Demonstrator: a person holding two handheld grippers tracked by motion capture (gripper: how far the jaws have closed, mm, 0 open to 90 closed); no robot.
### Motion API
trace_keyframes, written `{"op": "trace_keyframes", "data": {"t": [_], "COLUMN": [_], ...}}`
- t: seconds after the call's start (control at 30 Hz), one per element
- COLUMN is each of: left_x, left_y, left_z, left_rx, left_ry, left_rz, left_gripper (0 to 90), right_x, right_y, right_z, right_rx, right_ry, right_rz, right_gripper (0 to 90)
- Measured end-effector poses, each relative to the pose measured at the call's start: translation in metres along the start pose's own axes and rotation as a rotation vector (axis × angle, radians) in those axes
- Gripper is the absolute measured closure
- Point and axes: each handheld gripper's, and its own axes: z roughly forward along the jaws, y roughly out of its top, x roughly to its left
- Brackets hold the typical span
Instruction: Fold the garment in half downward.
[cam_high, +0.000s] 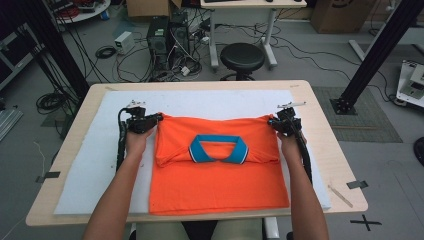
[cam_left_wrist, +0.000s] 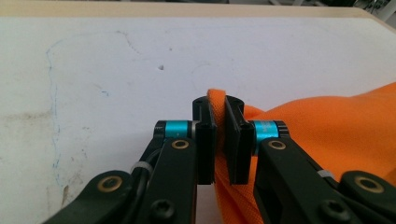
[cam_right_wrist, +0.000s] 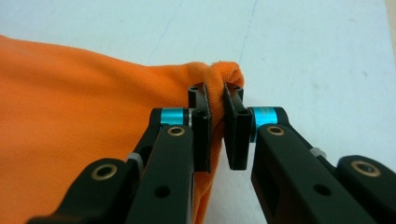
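On the tabletop (cam_high: 320, 165), over a white mat (cam_high: 95, 165), lies an orange polo shirt (cam_high: 220, 185) with a blue collar (cam_high: 218, 148), its upper part folded down toward the person. No writing or brand can be read on the cloth or the collar. At the shirt's left far corner the left hand-held gripper (cam_high: 159, 118) has its jaws clamped tight on a pinch of orange fabric (cam_left_wrist: 219, 135). At the right far corner the right hand-held gripper (cam_high: 271, 122) likewise pinches a bunched fold (cam_right_wrist: 217, 93) between narrow jaws. Farther right, on the floor, is a black tape cross (cam_high: 366, 221).
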Motion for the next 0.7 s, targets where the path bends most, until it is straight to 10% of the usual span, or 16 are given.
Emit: {"op": "trace_keyframes", "data": {"t": [0.33,0.5,0.7], "left_x": [0.008,0.004,-0.01], "left_y": [0.001,0.004,0.003], "left_z": [0.012,0.006,-0.01], "left_rx": [-0.02,-0.007,-0.033], "left_ry": [0.018,-0.007,-0.052], "left_rz": [-0.018,-0.024,0.016], "left_gripper": [79.6,49.4,44.4], "right_x": [-0.001,0.003,0.01], "right_y": [0.016,0.014,0.015], "right_z": [0.012,0.013,-0.002], "right_rx": [-0.037,-0.046,-0.068], "right_ry": [-0.032,-0.041,-0.023], "right_rz": [-0.007,0.035,0.021], "right_gripper": [82.2,60.5,46.6]}}
